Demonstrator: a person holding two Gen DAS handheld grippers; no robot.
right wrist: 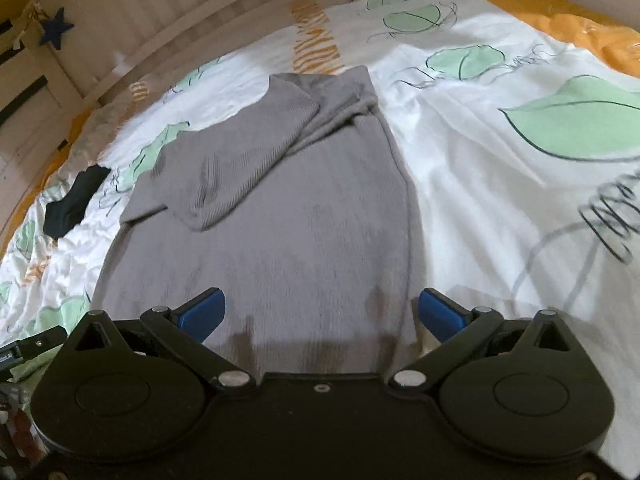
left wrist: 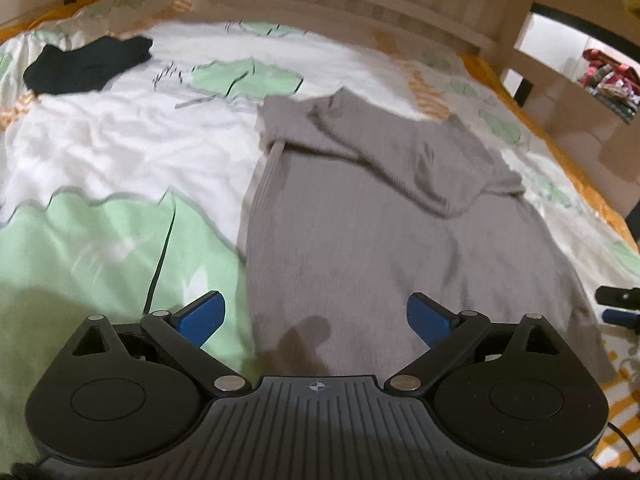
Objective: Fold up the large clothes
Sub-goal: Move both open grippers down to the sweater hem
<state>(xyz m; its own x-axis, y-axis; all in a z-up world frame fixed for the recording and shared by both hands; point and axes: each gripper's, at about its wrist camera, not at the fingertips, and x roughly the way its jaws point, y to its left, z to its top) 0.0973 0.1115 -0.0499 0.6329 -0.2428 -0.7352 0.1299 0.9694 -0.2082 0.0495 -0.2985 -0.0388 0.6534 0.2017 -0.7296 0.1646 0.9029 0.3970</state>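
Note:
A grey ribbed knit sweater (left wrist: pixel 380 232) lies flat on the bed, its sleeves folded across the upper body; it also shows in the right wrist view (right wrist: pixel 280 220). My left gripper (left wrist: pixel 316 316) is open and empty, hovering above the sweater's near hem by its left edge. My right gripper (right wrist: pixel 322 314) is open and empty, above the hem by the sweater's right edge. The tip of the right gripper (left wrist: pixel 618 306) shows at the right edge of the left wrist view.
The bed has a white duvet (left wrist: pixel 120 140) with green leaf prints and orange trim. A black garment (left wrist: pixel 88 64) lies at the far left; it also shows in the right wrist view (right wrist: pixel 74 202). A wooden headboard (left wrist: pixel 320 0) and shelving (left wrist: pixel 580 80) stand behind.

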